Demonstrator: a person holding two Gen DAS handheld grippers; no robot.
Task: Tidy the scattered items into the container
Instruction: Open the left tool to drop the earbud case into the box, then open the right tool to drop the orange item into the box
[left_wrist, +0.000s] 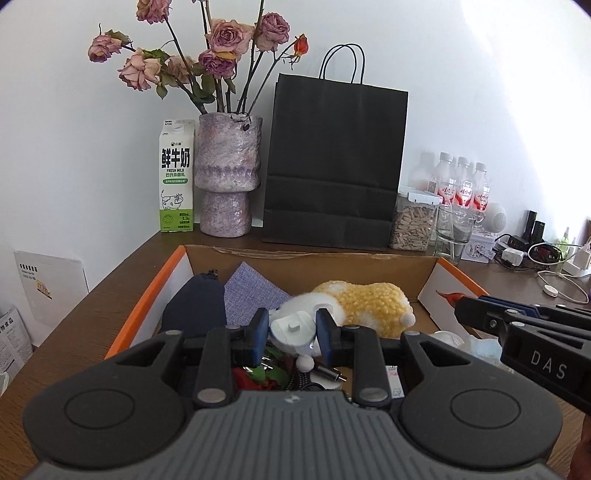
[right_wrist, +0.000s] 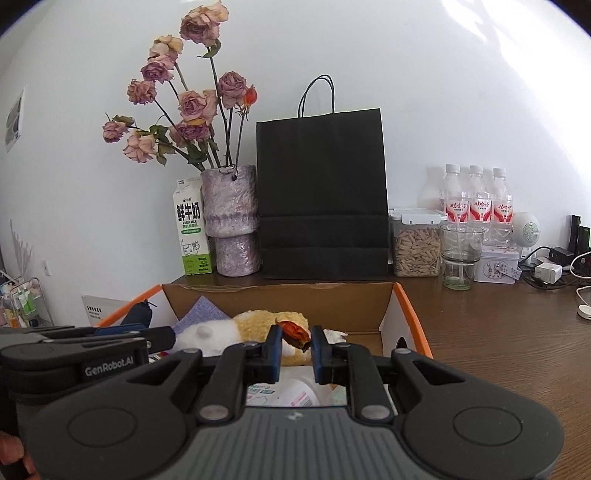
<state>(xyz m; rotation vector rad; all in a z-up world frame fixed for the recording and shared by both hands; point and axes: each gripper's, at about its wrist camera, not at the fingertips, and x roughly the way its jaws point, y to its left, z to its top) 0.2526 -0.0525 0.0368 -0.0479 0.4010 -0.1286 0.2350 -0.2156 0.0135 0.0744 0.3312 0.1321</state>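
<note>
An open cardboard box with orange edges sits on the wooden table. It holds a yellow and white plush toy, a dark pouch, a blue-grey cloth and small items underneath. My left gripper hovers over the box, shut on a white plastic item. My right gripper is shut on a dried red rosebud above the box and the plush toy. In the left wrist view the right gripper comes in from the right with the rosebud at its tip.
Behind the box stand a black paper bag, a purple vase of dried roses and a milk carton. At the back right are a seed jar, a glass, bottles, chargers and cables.
</note>
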